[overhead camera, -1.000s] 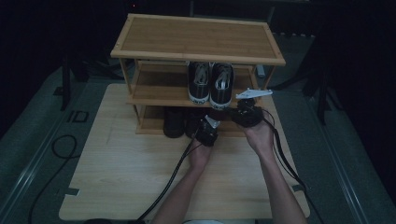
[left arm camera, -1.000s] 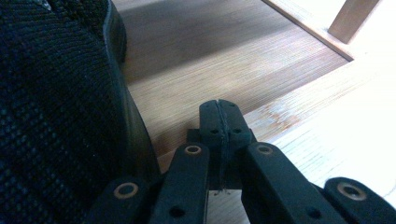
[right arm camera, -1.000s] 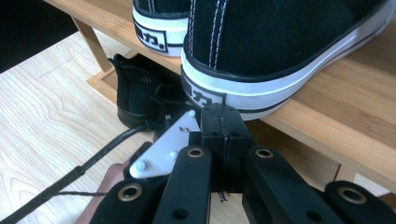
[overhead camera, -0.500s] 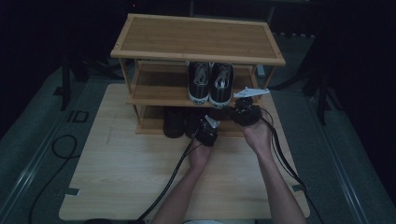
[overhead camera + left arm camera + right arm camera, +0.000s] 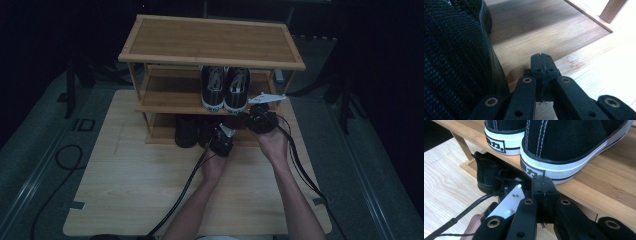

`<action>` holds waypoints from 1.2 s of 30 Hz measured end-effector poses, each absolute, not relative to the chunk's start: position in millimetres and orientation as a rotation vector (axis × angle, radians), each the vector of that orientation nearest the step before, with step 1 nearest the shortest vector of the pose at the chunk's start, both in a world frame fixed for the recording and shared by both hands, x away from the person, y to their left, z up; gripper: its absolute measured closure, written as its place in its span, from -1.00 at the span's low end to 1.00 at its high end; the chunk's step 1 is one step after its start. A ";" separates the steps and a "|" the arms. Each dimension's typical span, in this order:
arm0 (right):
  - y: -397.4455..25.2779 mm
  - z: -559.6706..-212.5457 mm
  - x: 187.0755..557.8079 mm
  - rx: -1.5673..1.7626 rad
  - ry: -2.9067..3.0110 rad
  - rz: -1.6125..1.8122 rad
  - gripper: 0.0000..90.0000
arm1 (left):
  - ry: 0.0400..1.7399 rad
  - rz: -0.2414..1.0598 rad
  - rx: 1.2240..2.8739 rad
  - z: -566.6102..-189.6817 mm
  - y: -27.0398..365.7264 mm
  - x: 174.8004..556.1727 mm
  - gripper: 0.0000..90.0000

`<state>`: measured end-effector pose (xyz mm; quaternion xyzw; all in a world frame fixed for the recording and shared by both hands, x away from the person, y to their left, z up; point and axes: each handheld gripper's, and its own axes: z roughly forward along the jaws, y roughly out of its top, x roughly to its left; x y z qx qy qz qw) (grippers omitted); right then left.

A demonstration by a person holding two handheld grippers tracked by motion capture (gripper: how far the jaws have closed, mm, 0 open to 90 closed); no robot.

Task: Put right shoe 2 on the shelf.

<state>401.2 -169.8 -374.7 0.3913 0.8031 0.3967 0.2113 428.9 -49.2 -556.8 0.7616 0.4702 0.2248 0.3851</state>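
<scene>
the black mesh shoes (image 5: 186, 131) on the bottom shelf of the wooden shoe rack (image 5: 212, 37) are the things nearest the grippers; in the high view they are seen in shadow at about 10 o'clock from the left gripper (image 5: 221, 140), and a second dark shape just beside the first is partly hidden by that gripper. in the left gripper view the knitted side of one mesh shoe (image 5: 451, 57) is seen at 9 o'clock, just beside the jaws, resting on the bottom shelf (image 5: 544, 32); whether it is touched cannot be told. the left gripper (image 5: 541, 62) is seen with its jaws pressed together and nothing is held between them. the right gripper (image 5: 262, 119) is held at about 1 o'clock from the left one, just in front of the middle shelf (image 5: 170, 102). in the right gripper view its jaws are likewise closed flat against each other, with nothing gripped, and the right gripper (image 5: 543, 185) is pointed at the heel of a black-and-white canvas sneaker (image 5: 574, 142). a pair of these sneakers (image 5: 225, 87) is stood on the middle shelf, heels outward, at 12 o'clock from the left gripper. the rack is set at the far part of a light wooden table (image 5: 125, 190), and black cables (image 5: 185, 187) are trailed back across it.
</scene>
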 end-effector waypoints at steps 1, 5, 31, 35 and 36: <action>-170.0 -374.6 401.3 1.090 2.231 1.104 1.00 | 1.199 0.574 1.941 -556.7 -49.3 428.8 1.00; -169.7 -374.7 401.6 1.088 2.228 1.102 1.00 | 1.198 0.573 1.940 -556.8 -49.2 428.9 1.00; -187.4 -374.5 397.0 1.100 2.220 1.122 0.97 | 1.195 0.570 1.942 -556.8 -48.8 429.0 1.00; -197.6 -382.6 394.7 1.123 2.230 1.090 0.93 | 1.197 0.581 1.943 -556.8 -49.8 428.5 0.99; -200.5 -385.0 394.3 1.131 2.231 1.077 0.93 | 1.197 0.580 1.944 -556.7 -49.7 428.4 0.99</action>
